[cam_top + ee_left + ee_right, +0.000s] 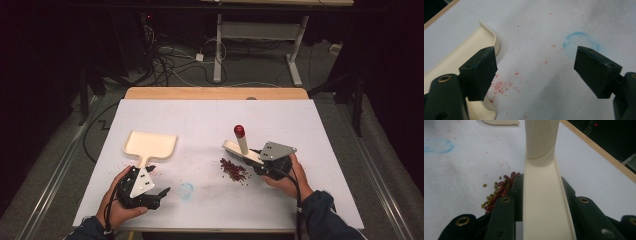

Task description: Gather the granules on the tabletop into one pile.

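Note:
A cream dustpan (150,145) lies flat on the white table at the left, handle towards me. My left gripper (157,181) rests at that handle, open, nothing between its fingers. In the left gripper view the dustpan (461,57) runs under the left jaw of the left gripper (536,72). My right gripper (252,160) is shut on a cream brush (242,145) whose red-tipped handle stands up. In the right gripper view the brush (544,202) lies clamped in the right gripper (541,182). A small pile of red and green beans (233,170) lies just left of it, also seen as beans (496,192).
A faint blue ring mark (186,190) and red dust are on the table cover between the hands. The table's wooden far edge (215,93) borders a dark floor with cables (170,65) and a white desk frame (260,40).

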Tool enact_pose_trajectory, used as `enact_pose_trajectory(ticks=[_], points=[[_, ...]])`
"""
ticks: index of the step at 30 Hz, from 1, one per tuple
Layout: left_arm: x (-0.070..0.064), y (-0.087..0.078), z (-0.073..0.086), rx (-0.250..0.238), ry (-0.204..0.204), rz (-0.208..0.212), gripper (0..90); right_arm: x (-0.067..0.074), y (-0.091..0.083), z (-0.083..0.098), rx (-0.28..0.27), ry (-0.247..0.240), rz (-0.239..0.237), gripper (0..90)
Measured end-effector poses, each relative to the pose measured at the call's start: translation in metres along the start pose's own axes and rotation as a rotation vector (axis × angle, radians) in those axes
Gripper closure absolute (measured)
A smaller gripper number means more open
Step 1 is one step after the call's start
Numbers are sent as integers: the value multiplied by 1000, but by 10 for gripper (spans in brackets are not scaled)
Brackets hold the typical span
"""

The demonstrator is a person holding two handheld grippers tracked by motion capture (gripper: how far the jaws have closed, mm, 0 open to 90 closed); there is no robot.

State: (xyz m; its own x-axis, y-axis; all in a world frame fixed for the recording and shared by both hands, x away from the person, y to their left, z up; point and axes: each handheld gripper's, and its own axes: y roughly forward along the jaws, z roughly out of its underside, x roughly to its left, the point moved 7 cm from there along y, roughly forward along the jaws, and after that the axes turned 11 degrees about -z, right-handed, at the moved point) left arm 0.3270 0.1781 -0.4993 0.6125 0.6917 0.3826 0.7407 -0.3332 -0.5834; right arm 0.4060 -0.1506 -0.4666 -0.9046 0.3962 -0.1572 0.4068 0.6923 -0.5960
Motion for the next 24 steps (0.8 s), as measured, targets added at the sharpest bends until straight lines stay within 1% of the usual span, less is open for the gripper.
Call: enact_pose_trajectory(ticks=[2,4,5,7,9,11,13,14,15,16,17,19,21,24], points=[[0,-1,0,-2,0,1,179,-2,-7,-1,-6,28,29,673],[0,-1,1,-2,-2,0,179,-1,-15,0,-18,67,32,673],[1,-1,1,-1,-4,1,179,0,-19,2,-23,87,46,673],[1,-1,1,1,-2,1,179,4,-24,4,-11,95,46,673],[0,-1,1,1,1,2,179,6,-30,6,-1,93,88,673],[-1,-1,0,-2,0,1,179,8,-36,7,-16,122,102,673],[-1,-1,-1,-2,1,4,179,9,-38,10,-32,163,133,673],[-1,0,-1,0,2,4,180,9,-37,13,-32,173,153,673],[-1,0,-1,1,3,5,180,8,-35,15,-27,183,190,673],[-1,0,-1,0,4,6,180,8,-32,18,-15,188,215,673],[-1,0,-2,-2,4,8,180,8,-29,20,-11,199,228,673],[-2,0,-3,-4,3,11,180,9,-21,24,-6,229,240,674],[-2,1,-3,-6,1,13,180,13,-13,24,-5,229,246,674],[-2,2,-3,-3,-5,19,180,19,-3,16,-9,241,258,674]])
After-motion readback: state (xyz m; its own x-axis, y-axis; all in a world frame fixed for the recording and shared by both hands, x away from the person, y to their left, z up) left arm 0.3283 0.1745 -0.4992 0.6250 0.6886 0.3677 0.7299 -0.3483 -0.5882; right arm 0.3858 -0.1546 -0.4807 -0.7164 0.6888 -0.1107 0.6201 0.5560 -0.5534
